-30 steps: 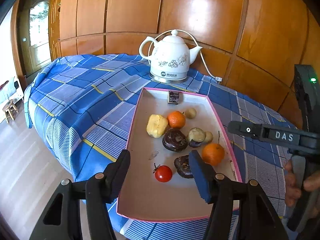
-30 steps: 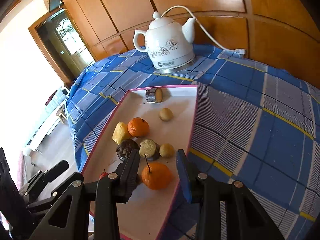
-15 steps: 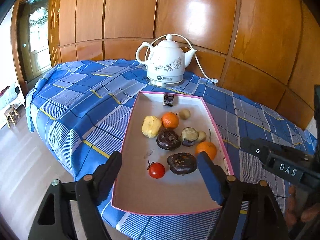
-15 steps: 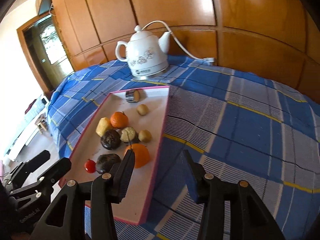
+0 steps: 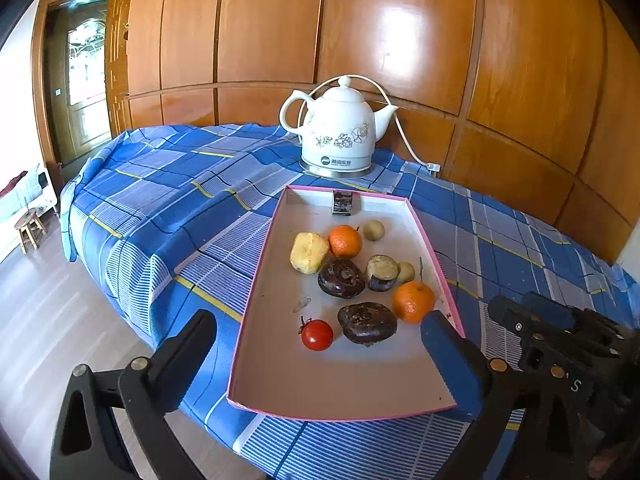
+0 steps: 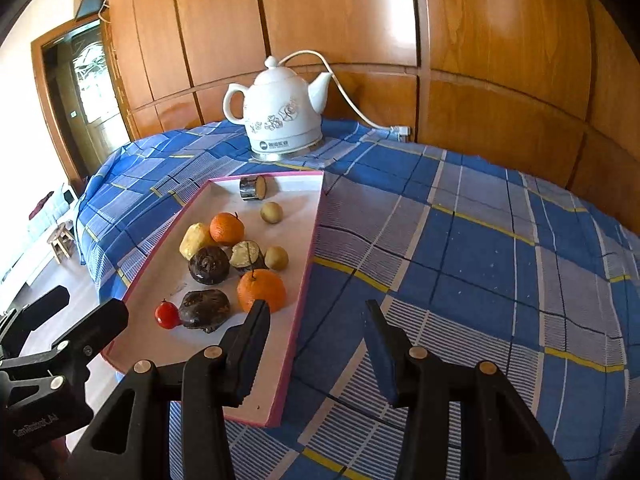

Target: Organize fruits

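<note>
Centrally, the fruits lie loose in a shallow pink-rimmed tray on the table, which is draped in a blue plaid cloth. Nearest the tongs are a cherry tomato, a dark wrinkled fruit and an orange; farther back sit a second dark fruit, a cut piece with a pale face, a yellow peeled fruit, a second orange and two small tan fruits. A short cut piece rests at the far rim.

The tray's long axis runs away from both cameras. The left tongs hover spread wide over the near end of the tray, empty, with the tomato and dark fruit straight ahead between the fingers. The right tongs are also spread and empty, straddling the tray's right edge; the near orange lies just ahead of their left finger. By judgement, the left tongs are better aligned for the tomato, the right for the orange.

The right wrist view alone shows the bare cloth right of the tray; both views show a white electric kettle behind it.
</note>
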The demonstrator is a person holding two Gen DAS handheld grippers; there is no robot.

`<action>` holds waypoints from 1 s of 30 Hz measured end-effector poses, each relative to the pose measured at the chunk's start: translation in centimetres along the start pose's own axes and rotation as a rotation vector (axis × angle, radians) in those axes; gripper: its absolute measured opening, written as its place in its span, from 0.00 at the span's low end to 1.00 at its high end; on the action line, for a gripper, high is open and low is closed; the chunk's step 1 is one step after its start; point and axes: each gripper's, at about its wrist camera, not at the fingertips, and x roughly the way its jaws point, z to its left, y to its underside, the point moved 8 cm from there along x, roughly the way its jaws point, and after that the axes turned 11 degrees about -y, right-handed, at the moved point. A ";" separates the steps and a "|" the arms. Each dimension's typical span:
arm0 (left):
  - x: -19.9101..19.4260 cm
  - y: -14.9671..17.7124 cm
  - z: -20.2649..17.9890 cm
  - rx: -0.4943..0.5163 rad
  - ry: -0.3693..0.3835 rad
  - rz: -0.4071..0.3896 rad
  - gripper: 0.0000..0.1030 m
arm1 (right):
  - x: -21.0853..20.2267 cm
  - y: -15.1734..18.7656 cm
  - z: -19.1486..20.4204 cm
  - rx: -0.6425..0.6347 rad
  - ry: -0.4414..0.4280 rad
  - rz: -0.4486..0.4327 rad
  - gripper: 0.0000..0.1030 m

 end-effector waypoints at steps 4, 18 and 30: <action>-0.3 0.0 0.0 0.004 0.001 -0.011 1.00 | -0.3 -0.1 0.3 -0.012 0.010 -0.014 0.46; -0.6 0.0 -0.3 0.012 -0.020 -0.031 1.00 | -1.0 -0.2 -0.6 0.002 0.054 -0.044 0.47; -1.0 0.1 -1.1 0.048 -0.040 -0.055 1.00 | -1.6 -0.1 -1.4 0.017 0.079 -0.062 0.46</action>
